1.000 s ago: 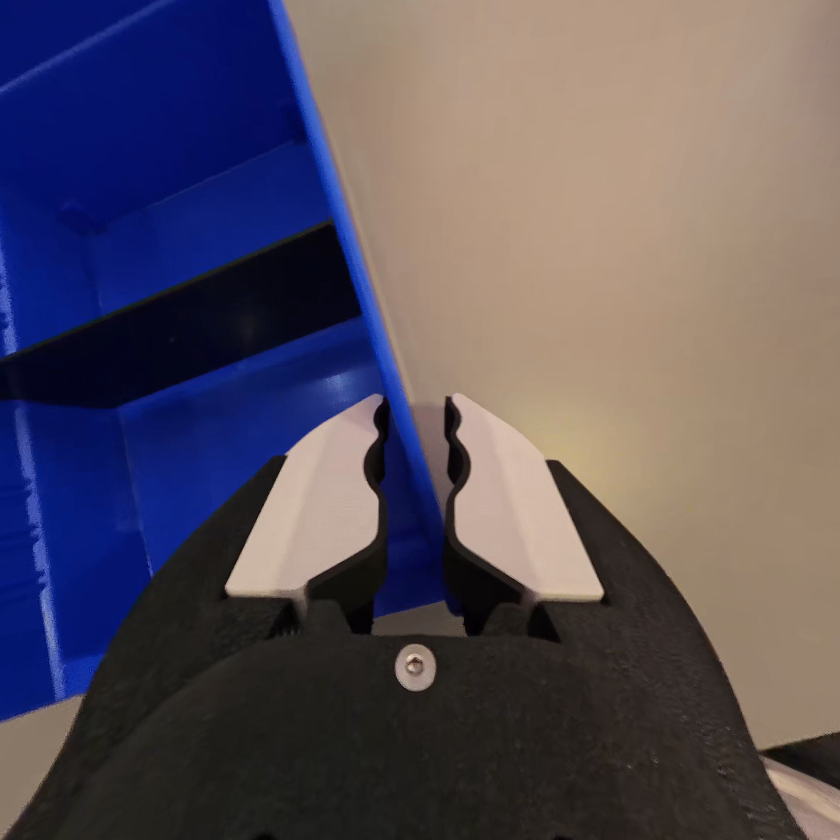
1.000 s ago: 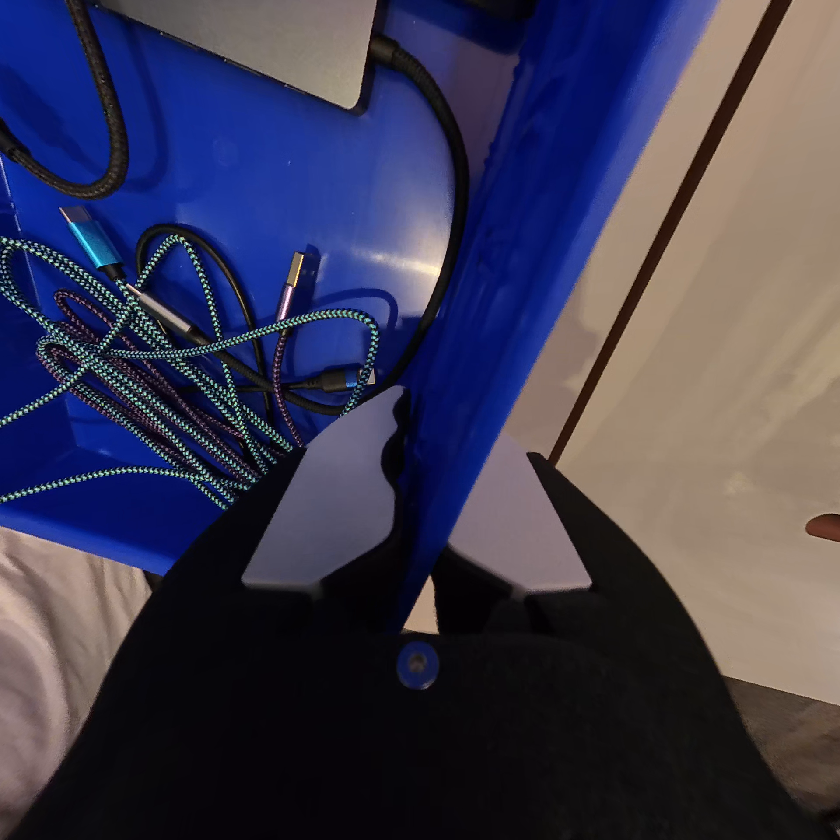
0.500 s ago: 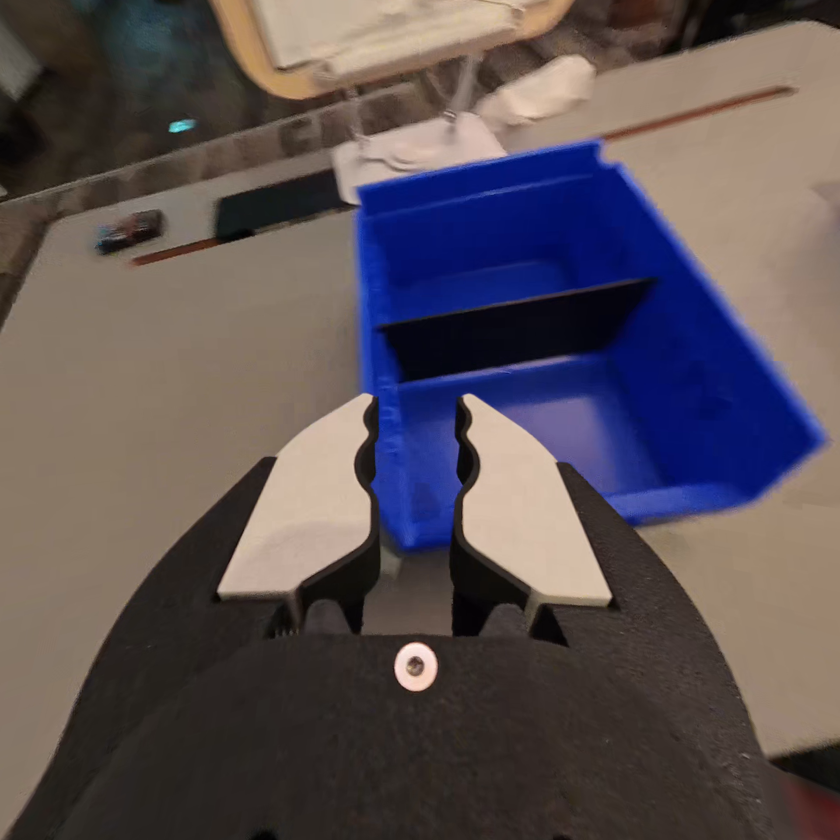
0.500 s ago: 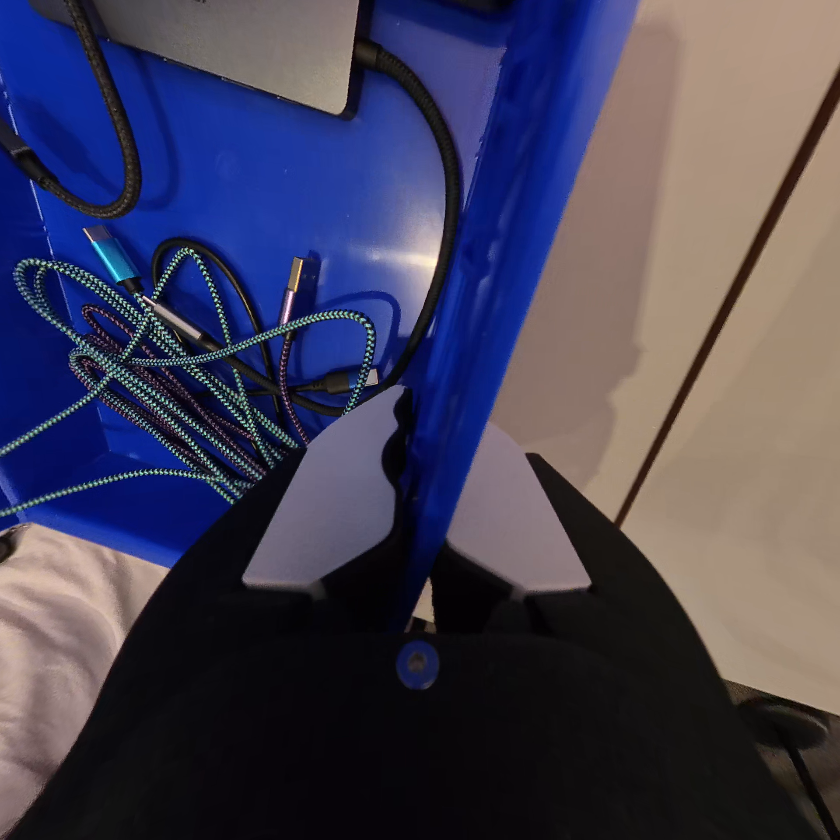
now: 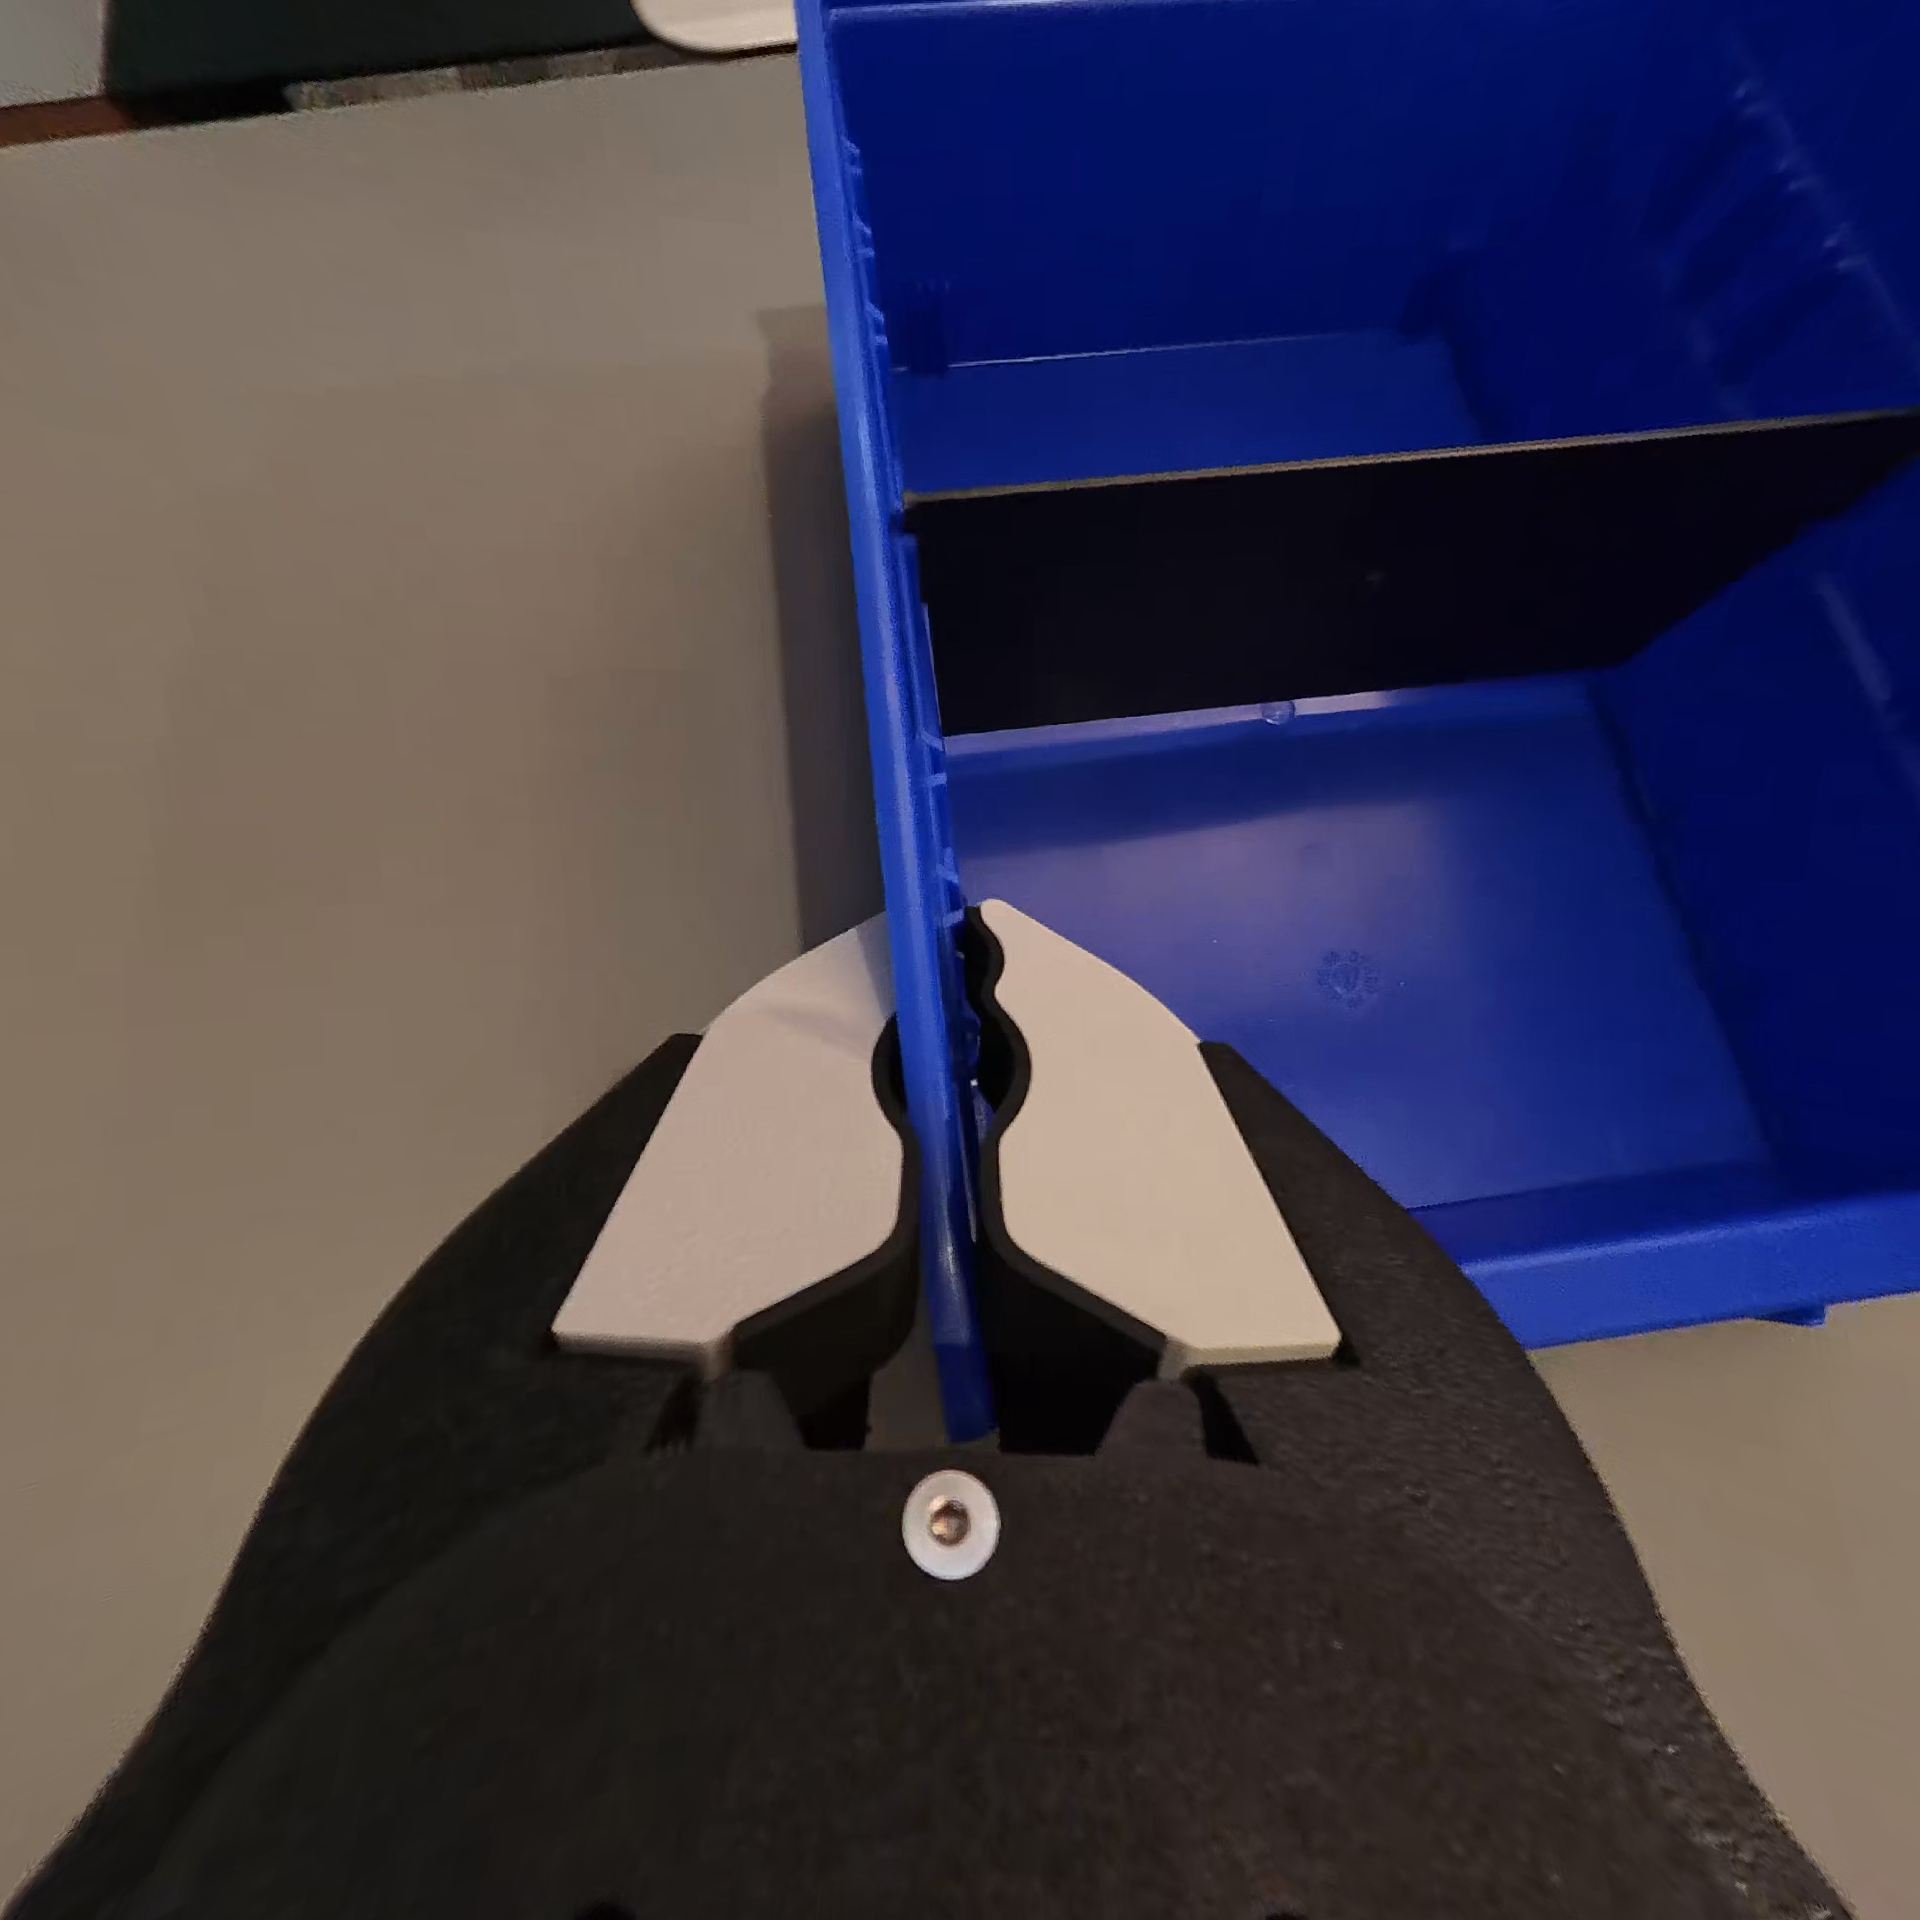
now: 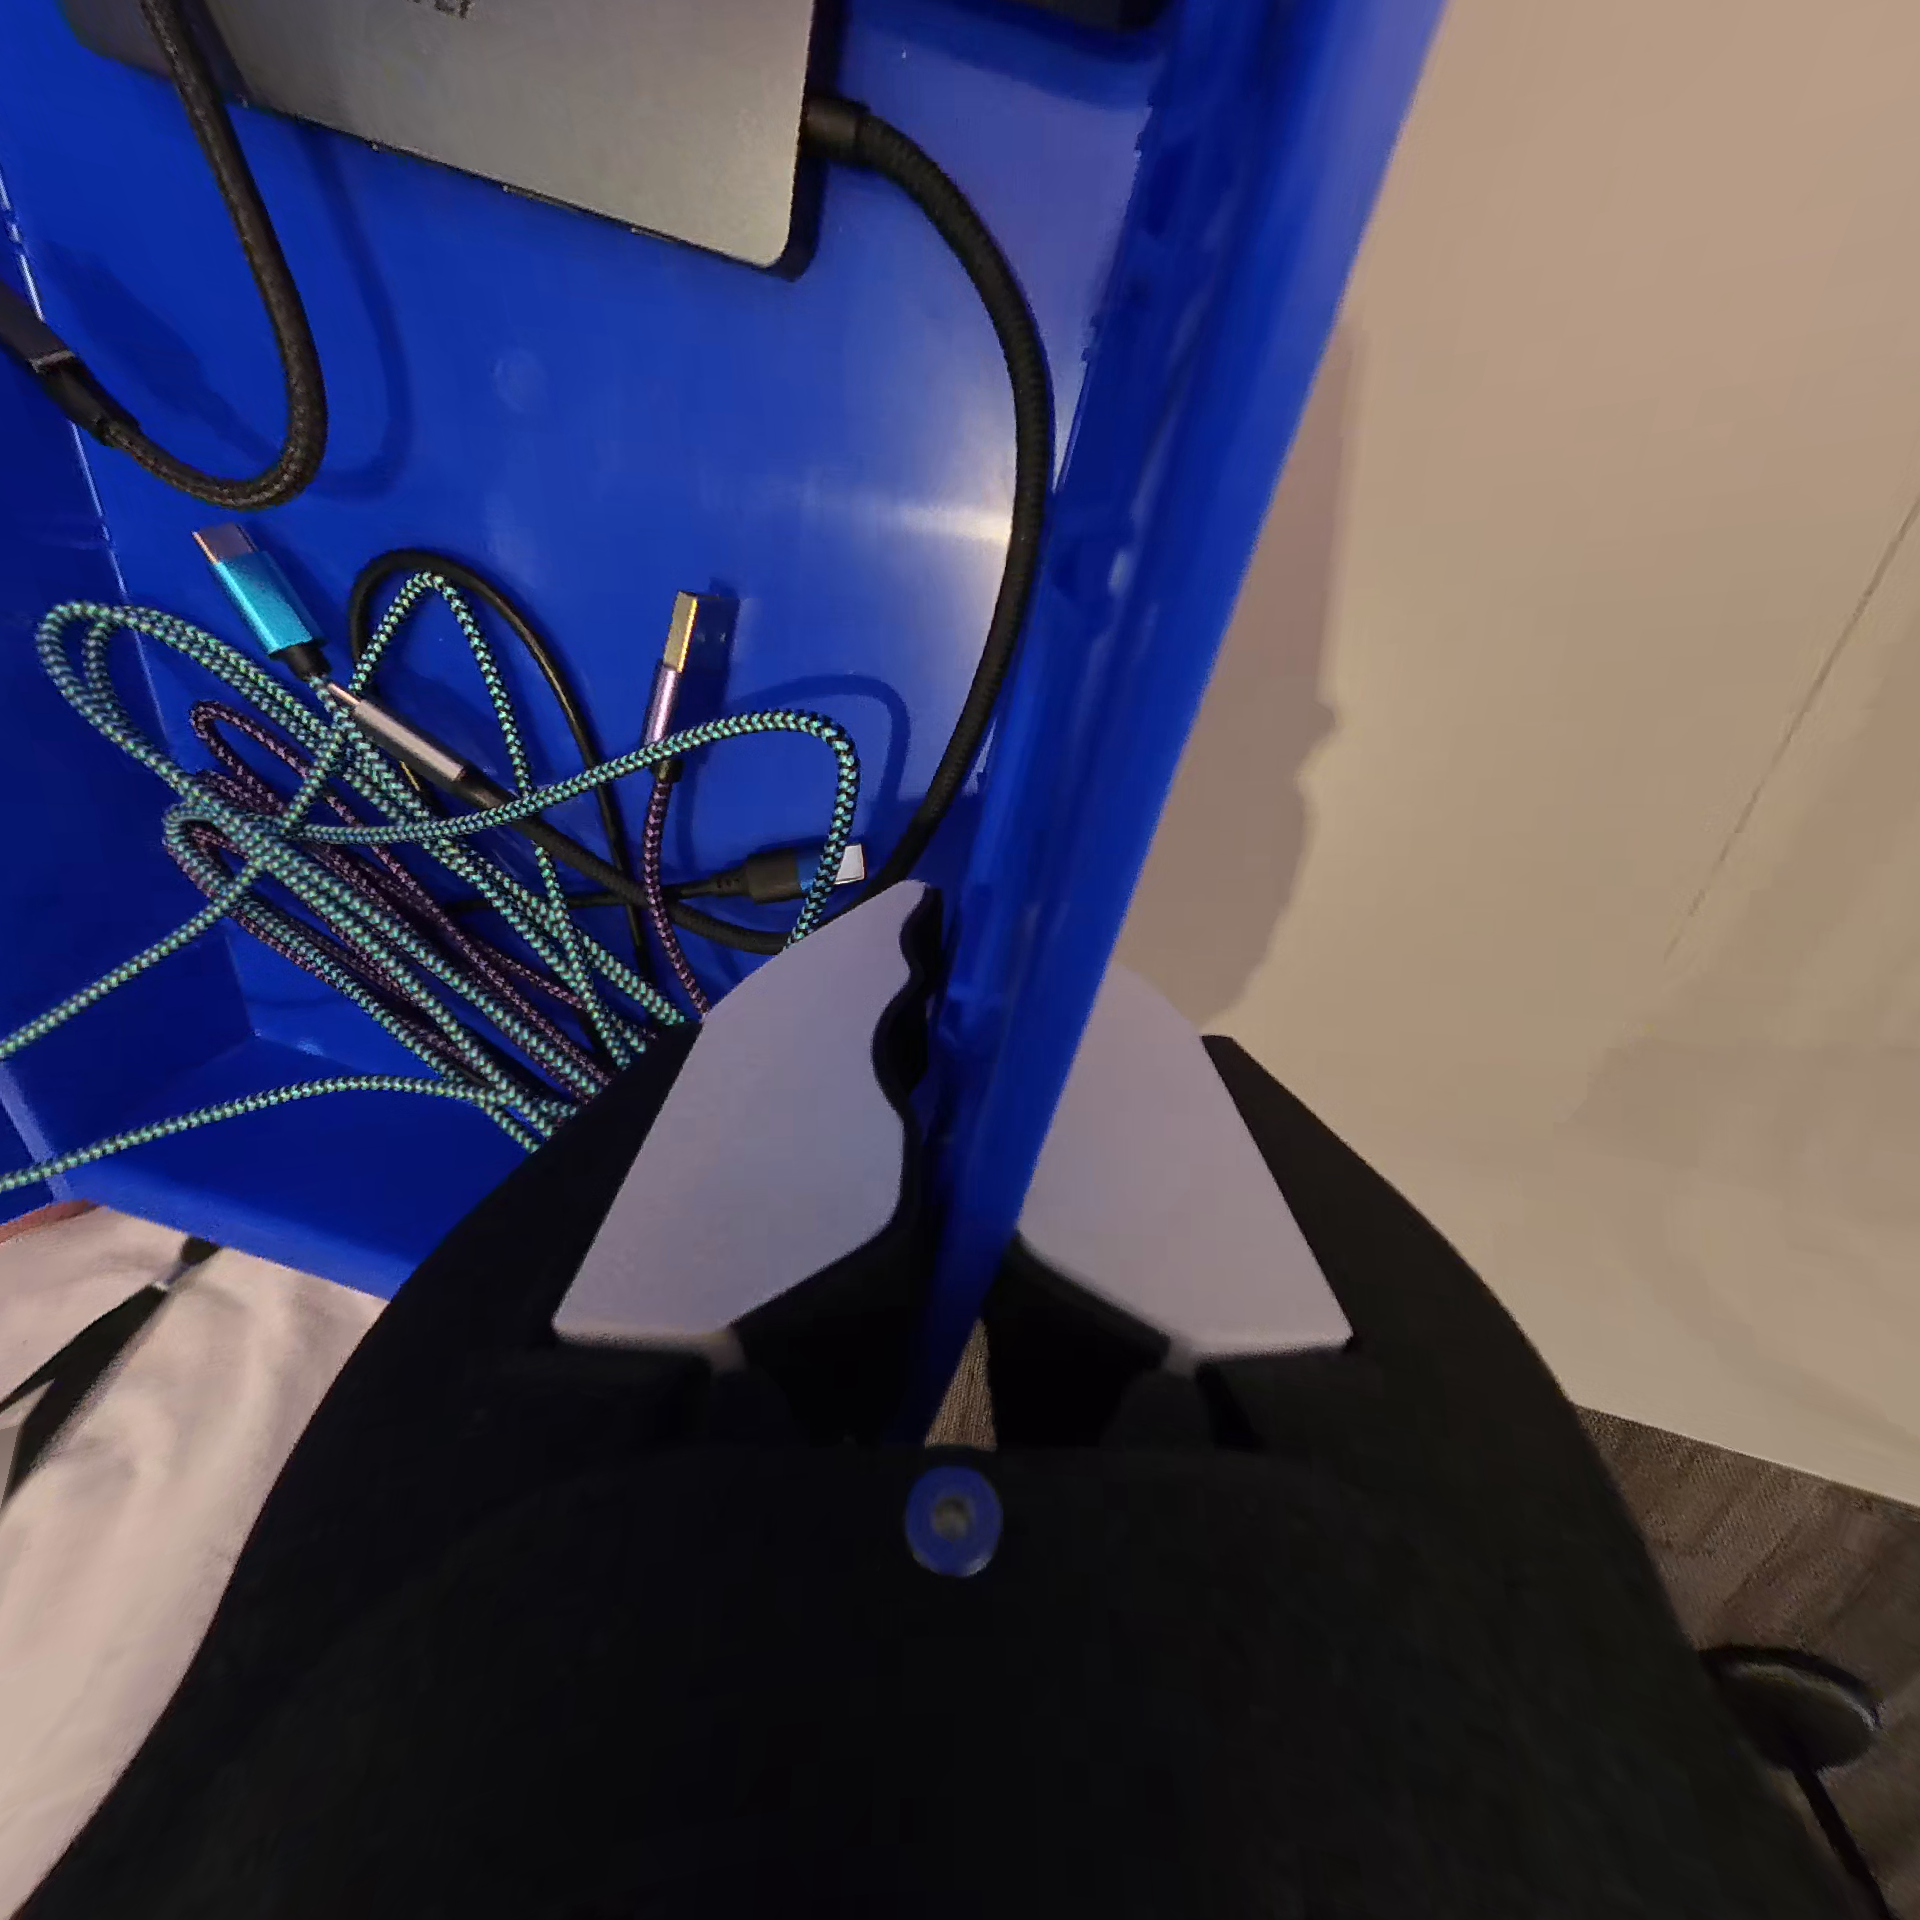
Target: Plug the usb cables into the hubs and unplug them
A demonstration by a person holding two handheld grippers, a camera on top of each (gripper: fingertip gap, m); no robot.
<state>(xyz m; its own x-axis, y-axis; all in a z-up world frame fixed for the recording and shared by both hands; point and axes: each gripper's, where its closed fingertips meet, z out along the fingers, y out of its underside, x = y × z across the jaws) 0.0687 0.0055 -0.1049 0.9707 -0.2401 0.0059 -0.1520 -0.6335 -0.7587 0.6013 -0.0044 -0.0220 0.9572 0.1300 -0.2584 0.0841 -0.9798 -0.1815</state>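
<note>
In the left wrist view my left gripper (image 5: 935,925) is shut on the left wall of an empty blue bin (image 5: 883,623) with a black divider (image 5: 1351,582) across it. In the right wrist view my right gripper (image 6: 1003,935) is shut on the right wall of another blue bin (image 6: 1195,416). That bin holds a grey hub (image 6: 540,94) at the top with a thick black cable (image 6: 1018,468) running from it. A tangle of teal braided cable (image 6: 416,862), a purple cable with a USB plug (image 6: 681,665) and a blue-tipped plug (image 6: 260,603) lies loose on the bin floor.
The bins sit over a beige table (image 5: 364,623). A white cloth (image 6: 125,1403) lies below the cable bin at the lower left. Grey floor (image 6: 1766,1538) and a dark round object (image 6: 1797,1714) show past the table's edge at the lower right. Left tips to right tips: about 55 centimetres.
My left gripper left the bin's right wall, swung over to its left wall and closed on it. My right gripper kept its hold; the table behind its bin shifted.
</note>
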